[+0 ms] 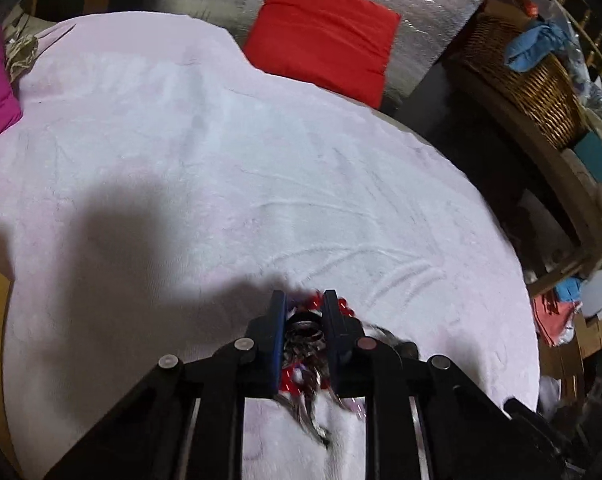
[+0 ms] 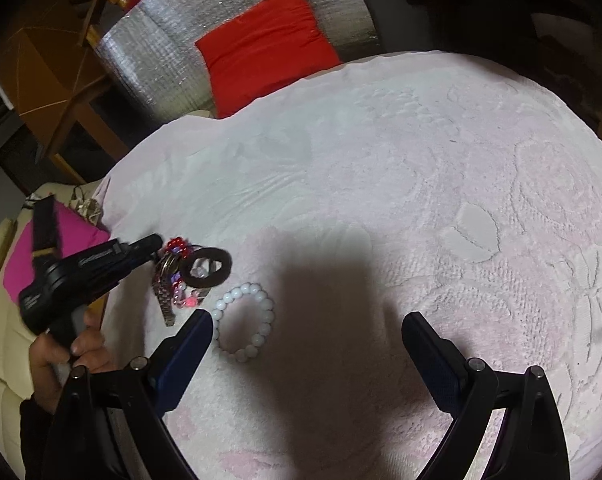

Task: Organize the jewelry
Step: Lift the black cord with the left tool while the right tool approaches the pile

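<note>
Gripping a tangle of jewelry (image 1: 305, 332) between nearly closed fingers, the left gripper (image 1: 303, 300) sits low over the pink bedspread (image 1: 221, 140) | right gripper (image 2: 307, 334) spread wide, holding nothing | white bead bracelet (image 2: 245, 322) lying flat just beside its left fingertip.

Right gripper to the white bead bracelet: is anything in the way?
Nothing visible. The white bead bracelet lies alone on the pink cover, just beyond the right gripper's left finger, jaws wide. The jewelry pile and left gripper sit farther left.
</note>
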Motion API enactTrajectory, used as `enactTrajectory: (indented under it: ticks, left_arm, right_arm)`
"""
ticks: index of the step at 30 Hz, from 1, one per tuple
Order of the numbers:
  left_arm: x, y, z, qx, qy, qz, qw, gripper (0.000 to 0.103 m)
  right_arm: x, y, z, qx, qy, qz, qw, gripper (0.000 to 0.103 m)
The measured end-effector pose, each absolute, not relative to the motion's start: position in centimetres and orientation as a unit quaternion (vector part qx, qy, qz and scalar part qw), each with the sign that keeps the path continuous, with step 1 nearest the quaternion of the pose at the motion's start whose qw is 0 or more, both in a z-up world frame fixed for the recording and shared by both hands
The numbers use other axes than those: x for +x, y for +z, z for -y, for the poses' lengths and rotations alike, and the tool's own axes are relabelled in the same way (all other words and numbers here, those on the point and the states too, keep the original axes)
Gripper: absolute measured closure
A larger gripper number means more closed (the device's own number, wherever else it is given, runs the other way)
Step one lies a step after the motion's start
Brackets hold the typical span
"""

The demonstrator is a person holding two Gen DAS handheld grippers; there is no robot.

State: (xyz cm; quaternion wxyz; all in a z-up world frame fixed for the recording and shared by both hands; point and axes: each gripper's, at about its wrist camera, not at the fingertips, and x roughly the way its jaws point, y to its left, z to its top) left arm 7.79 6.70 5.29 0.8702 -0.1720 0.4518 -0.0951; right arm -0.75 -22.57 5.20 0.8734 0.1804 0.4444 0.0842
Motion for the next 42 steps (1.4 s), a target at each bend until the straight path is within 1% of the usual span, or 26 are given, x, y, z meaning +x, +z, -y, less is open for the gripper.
enactTrajectory:
  ticks: [6,13,20,29,30,32,33,35,38,42]
  left_arm:
    - [4.6,7.7,-7.0,-0.162,-0.108,-0.439,0.877,0.084]
    - [1.1,11.2,-8.5,-0.162,-0.123,-0.396,0.895,0.084]
    - [0.4,10.8,-9.6,-0.169,-0.112,-0.407,0.890,0.084]
    - [-4.0,15.3,-10.7,-0.137,-0.069,-0.346,0.926,0.084]
    - [-4.8,15.9,-11.0,-0.136,-0.062,-0.337,0.929,0.084]
    - [-6.6,16.9,-11.7,-0.131,-0.039,-0.317,0.939,0.084]
    - [-7.4,17.3,-12.1,-0.131,-0.029,-0.309,0.942,0.084]
    - [-8.2,17.7,-12.9,-0.139,-0.015,-0.299,0.944,0.084]
    - [-9.0,18.1,-13.9,-0.137,0.008,-0.285,0.949,0.084]
    - [-9.2,17.7,-15.5,-0.148,0.016,-0.288,0.946,0.084]
  right_arm:
    - [-0.7,5.4,22.0,0.175,0.079,-0.438,0.878,0.006]
    - [-0.9,5.6,21.3,0.177,0.084,-0.435,0.879,0.006]
    - [-0.8,5.6,20.5,0.181,0.091,-0.436,0.877,0.006]
    - [-0.9,5.7,18.6,0.169,0.116,-0.435,0.877,0.006]
    - [-1.0,5.8,18.4,0.166,0.120,-0.433,0.878,0.008]
    - [-1.1,5.9,17.5,0.158,0.138,-0.429,0.879,0.020]
    - [-1.1,5.9,17.0,0.155,0.148,-0.429,0.878,0.024]
    - [-1.1,5.7,15.4,0.144,0.176,-0.430,0.874,0.040]
    - [-1.2,5.4,12.3,0.113,0.208,-0.427,0.873,0.043]
    - [-0.3,4.2,8.0,0.068,0.235,-0.427,0.871,0.044]
